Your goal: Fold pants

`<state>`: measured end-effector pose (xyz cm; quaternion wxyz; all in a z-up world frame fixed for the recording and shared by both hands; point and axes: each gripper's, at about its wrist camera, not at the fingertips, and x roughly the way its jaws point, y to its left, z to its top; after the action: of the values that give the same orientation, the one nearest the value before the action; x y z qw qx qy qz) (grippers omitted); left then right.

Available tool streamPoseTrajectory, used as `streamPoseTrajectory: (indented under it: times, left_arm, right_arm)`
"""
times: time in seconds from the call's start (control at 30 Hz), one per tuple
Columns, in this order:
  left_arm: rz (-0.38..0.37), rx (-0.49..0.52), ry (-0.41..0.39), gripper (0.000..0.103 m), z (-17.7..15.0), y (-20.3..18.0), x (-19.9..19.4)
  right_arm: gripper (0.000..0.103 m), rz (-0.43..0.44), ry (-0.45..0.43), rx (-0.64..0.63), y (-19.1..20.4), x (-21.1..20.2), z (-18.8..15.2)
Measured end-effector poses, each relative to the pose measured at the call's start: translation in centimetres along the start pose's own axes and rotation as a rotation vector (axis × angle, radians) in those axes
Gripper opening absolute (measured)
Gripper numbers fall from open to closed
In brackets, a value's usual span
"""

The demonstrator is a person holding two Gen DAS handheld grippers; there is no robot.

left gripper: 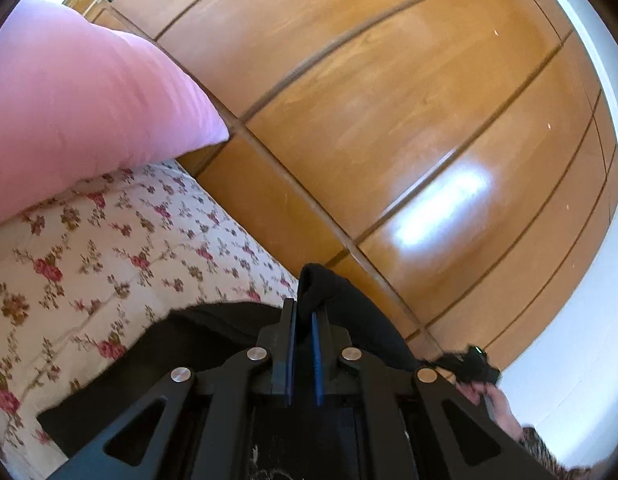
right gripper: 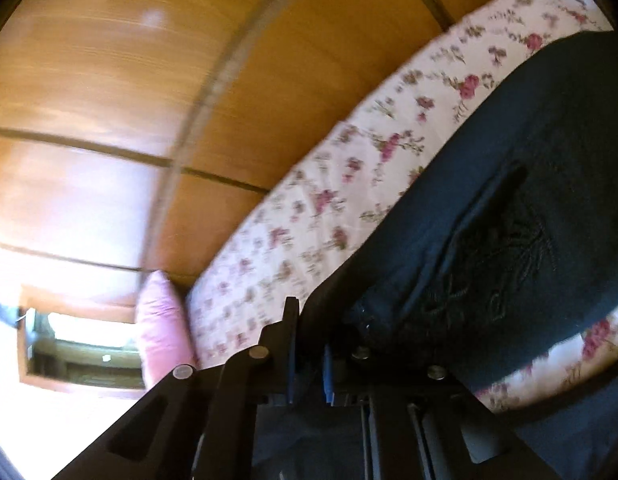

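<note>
- Left gripper (left gripper: 304, 354) is clamped on a bunched edge of the dark pants (left gripper: 213, 332), lifted off the floral bed (left gripper: 89, 248).
- Right gripper (right gripper: 309, 354) pinches pants fabric too, its hold partly hidden.
- Risk: the thin pinch slips, the fold collapses.

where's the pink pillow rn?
Left wrist view: pink pillow at upper left, resting on the floral bedspread against the wooden wardrobe. Right wrist view: small at lower left, at the bed's far end.
</note>
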<state>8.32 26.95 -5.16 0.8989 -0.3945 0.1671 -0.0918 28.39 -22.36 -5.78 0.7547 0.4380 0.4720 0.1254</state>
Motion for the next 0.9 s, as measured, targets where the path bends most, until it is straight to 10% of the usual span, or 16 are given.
streamPoseTrajectory:
  times: [0.4, 0.9]
  left_arm:
    - [0.002, -0.059, -0.059, 0.006, 0.0, 2.7, -3.6]
    - [0.107, -0.101, 0.012, 0.007, -4.3, 7.6, -5.3]
  right_arm:
    - [0.01, 0.164, -0.041, -0.194, -1.6, -6.4, -11.4]
    - [0.01, 0.056, 0.005, -0.224, -9.3, -2.9, -19.7]
